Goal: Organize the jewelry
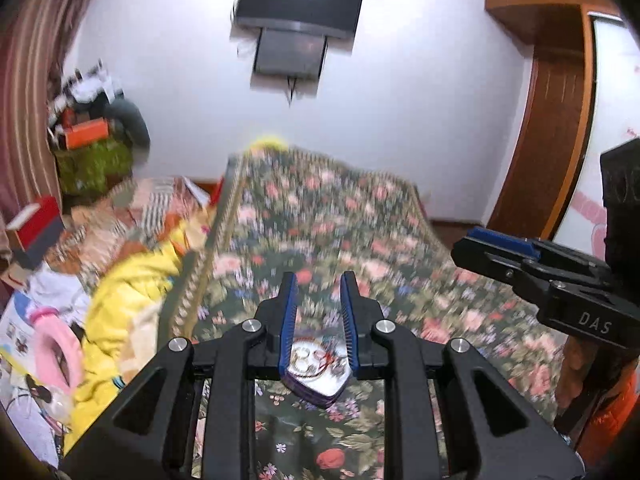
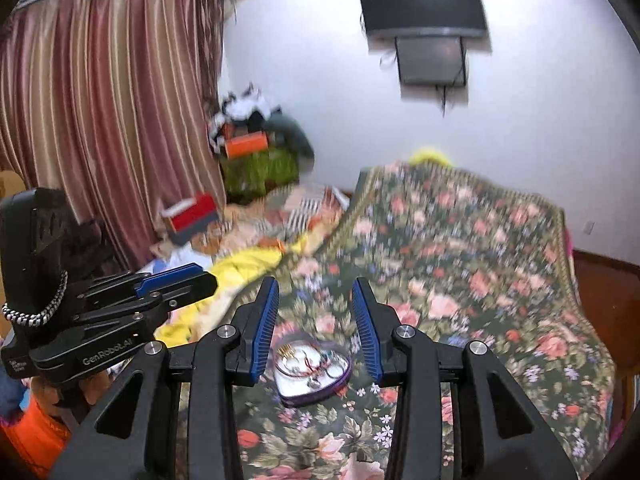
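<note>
A heart-shaped purple tin (image 1: 316, 380) with a silvery inside lies open on the floral bedspread (image 1: 320, 220). It holds several pieces of jewelry (image 1: 316, 360): rings, red cord and gold bits. My left gripper (image 1: 318, 280) is open and empty, its blue pads either side of the tin and above it. In the right wrist view the same tin (image 2: 314, 376) lies between and below my right gripper (image 2: 316, 284), which is open and empty. Each gripper also shows at the edge of the other's view, the right one (image 1: 496, 240) and the left one (image 2: 172, 276).
A yellow garment (image 1: 128, 308) and mixed clutter lie on the bed's left side. A red box (image 2: 192, 212) sits by the striped curtain (image 2: 108, 120). A TV (image 1: 300, 0) hangs on the white wall. A wooden wardrobe (image 1: 552, 120) stands at right.
</note>
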